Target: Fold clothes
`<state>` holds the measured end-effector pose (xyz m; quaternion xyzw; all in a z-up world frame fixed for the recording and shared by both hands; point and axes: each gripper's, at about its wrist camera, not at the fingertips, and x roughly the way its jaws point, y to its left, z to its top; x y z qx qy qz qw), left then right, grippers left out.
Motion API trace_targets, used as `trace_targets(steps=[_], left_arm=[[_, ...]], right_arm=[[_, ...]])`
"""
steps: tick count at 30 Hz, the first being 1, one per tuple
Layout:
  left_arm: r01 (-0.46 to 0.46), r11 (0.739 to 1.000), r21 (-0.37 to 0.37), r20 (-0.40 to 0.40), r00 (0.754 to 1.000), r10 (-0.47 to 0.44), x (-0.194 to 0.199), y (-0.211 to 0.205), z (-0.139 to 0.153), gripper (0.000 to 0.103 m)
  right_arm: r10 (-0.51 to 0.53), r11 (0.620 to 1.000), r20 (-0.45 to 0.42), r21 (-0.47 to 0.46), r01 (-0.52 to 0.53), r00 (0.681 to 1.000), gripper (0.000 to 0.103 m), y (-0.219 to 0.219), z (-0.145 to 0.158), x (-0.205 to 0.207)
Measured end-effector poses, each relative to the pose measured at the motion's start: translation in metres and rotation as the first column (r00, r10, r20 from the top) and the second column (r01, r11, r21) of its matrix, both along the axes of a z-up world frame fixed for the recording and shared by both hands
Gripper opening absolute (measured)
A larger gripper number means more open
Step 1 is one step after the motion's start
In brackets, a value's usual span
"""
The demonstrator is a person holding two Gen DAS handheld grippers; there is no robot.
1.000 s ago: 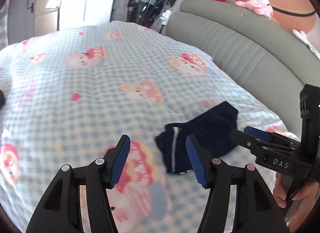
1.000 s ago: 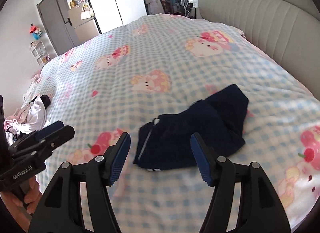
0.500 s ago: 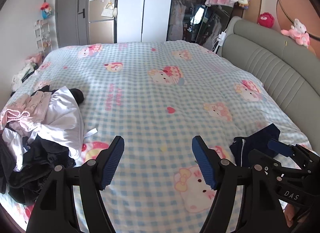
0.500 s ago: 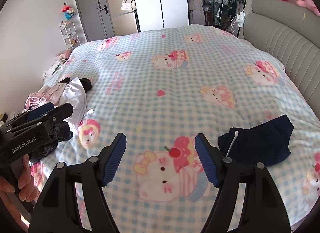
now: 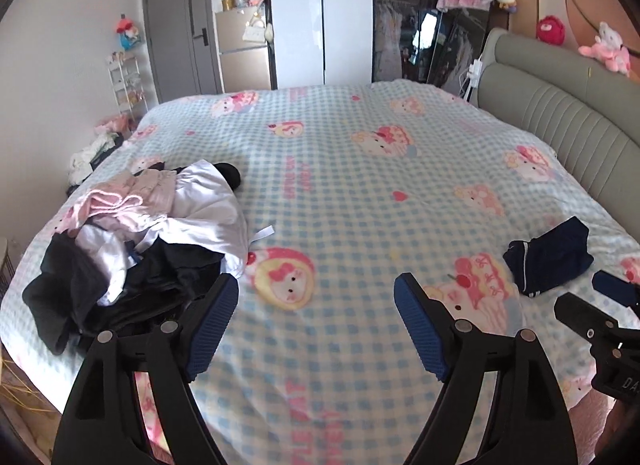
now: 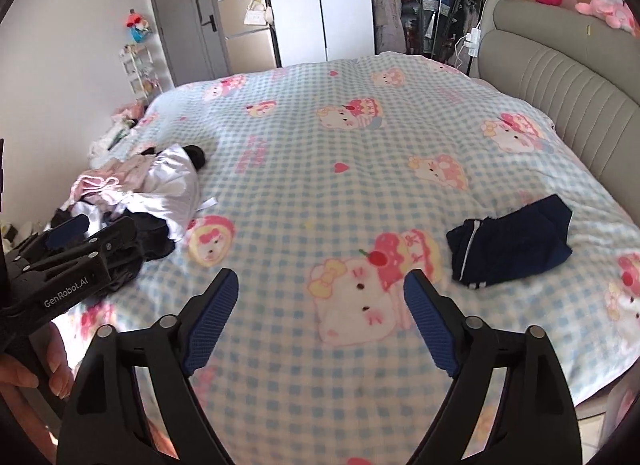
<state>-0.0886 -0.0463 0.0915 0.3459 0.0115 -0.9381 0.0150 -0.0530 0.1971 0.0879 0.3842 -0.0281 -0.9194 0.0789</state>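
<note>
Clothes lie in two spots on the big bed with the blue-and-white checked blanket (image 5: 340, 193) that has pink cartoon cats on it. One spot holds a small folded dark navy garment with a thin white stripe (image 6: 508, 243). It sits on the right side of the blanket, near the padded grey headboard (image 6: 560, 77). The other spot holds a messy pile of white, pink and black clothes (image 5: 136, 241). It lies on the left side of the blanket, well apart from the navy garment.

The left gripper (image 5: 316, 325) is black with blue pads. It hangs over the blanket with its tips just beside the near edge of the messy pile. Its fingers have just been spreading and now stand wide apart. Nothing is between them but the blanket below.

The right gripper (image 6: 320, 313) looks the same. It hangs over a pink cat picture in the middle of the blanket, and the navy garment is off to its right, not touching it. Its fingers have just been spreading too and stand wide apart, with nothing held.

In the right wrist view, a hand (image 6: 28, 377) holds the left gripper's handle at the lower left edge.

Behind the bed stand a tall white wardrobe (image 5: 320, 13) and a grey door (image 5: 180, 25). Pink plush toys (image 5: 606, 51) sit above the headboard.
</note>
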Motion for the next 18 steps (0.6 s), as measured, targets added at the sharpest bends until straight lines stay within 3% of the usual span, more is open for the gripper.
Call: trace_targets(steps=[8,12,18], left_arm=[[0.013,0.995,0.095,0.086,0.996,-0.021,0.084,-0.010,-0.060,0.087],[0.006,0.995,0.097,0.105,0.994,-0.017,0.099,0.000,-0.077,0.087],[0.002,0.995,0.104,0.083,0.997,-0.010,0.101,0.004,-0.075,0.087]], right_arm=[[-0.053,0.999,0.068,0.002,0.053,0.996,0.091,0.002,-0.056,0.085],[-0.086,0.995,0.077,0.046,0.083,0.993,0.091,0.004,-0.068,0.092],[-0.056,0.998,0.058,0.035,0.054,0.997,0.091,0.005,-0.061,0.089]])
